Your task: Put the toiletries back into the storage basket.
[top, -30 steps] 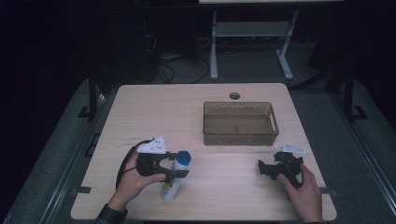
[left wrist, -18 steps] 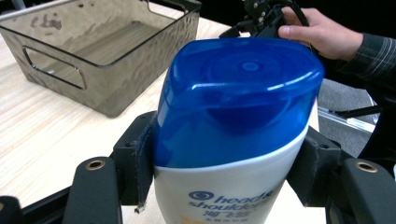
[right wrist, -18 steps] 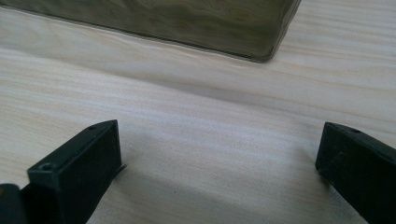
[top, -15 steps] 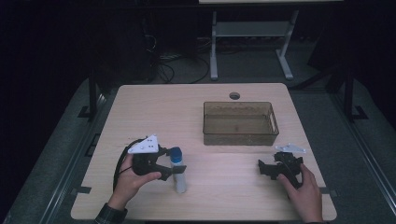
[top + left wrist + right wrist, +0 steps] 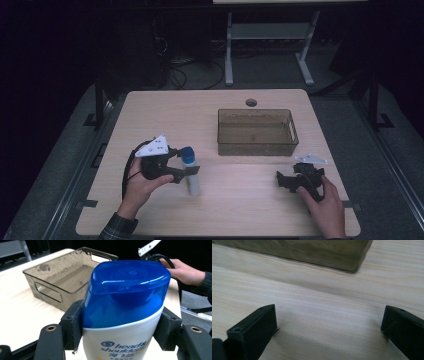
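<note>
Left tongs (image 5: 120, 332) clamp the shampoo bottle (image 5: 125, 312), its base cropped; right tongs (image 5: 329, 332) gape empty.

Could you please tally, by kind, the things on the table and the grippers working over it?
Shampoo bottle, white with a blue cap, clamped in the left gripper: 1
Clear smoky-brown plastic bin, nothing in it: 1
Handheld grippers, the left one and the right gripper, whose jaws stand open: 2
Total: 4

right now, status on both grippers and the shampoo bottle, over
Left gripper shut on shampoo bottle, bottle upright. Right gripper open, low over table. Brown bin ahead, path clear.
</note>
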A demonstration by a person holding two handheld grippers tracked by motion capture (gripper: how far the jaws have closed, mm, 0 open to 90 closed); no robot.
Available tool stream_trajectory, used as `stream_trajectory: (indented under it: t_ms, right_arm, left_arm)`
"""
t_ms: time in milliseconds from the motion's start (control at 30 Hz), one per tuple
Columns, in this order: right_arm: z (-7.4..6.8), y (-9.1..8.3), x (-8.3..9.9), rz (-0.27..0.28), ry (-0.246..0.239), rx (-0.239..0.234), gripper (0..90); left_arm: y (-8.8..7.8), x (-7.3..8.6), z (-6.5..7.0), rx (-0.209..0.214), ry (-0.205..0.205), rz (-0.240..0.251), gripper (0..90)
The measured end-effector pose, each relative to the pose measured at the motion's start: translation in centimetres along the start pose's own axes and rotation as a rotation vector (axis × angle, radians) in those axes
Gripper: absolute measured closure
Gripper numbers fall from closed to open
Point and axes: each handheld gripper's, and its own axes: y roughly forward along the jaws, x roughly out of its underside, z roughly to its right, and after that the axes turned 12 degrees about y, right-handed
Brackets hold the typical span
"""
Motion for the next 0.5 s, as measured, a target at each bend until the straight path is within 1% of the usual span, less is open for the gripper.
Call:
stream_trajectory:
  t_ms: [100, 233, 300, 500]
  right_arm:
    - [0.0, 0.0, 0.0, 0.0, 0.0, 0.0, 0.0]
    - [0.0, 0.0, 0.0, 0.0, 0.0, 0.0, 0.0]
    - [0.0, 0.0, 0.0, 0.0, 0.0, 0.0, 0.0]
    - [0.0, 0.0, 0.0, 0.0, -0.001, -0.001, 0.0]
  left_arm:
    - [0.1, -0.3, -0.2, -0.005, 0.003, 0.002, 34.3]
    - [0.4, -0.9, -0.8, -0.029, 0.004, 0.009, 34.3]
    - [0.4, -1.1, -0.9, -0.032, 0.003, 0.008, 34.3]
    - [1.0, -2.3, -1.7, -0.058, 0.009, 0.022, 34.3]
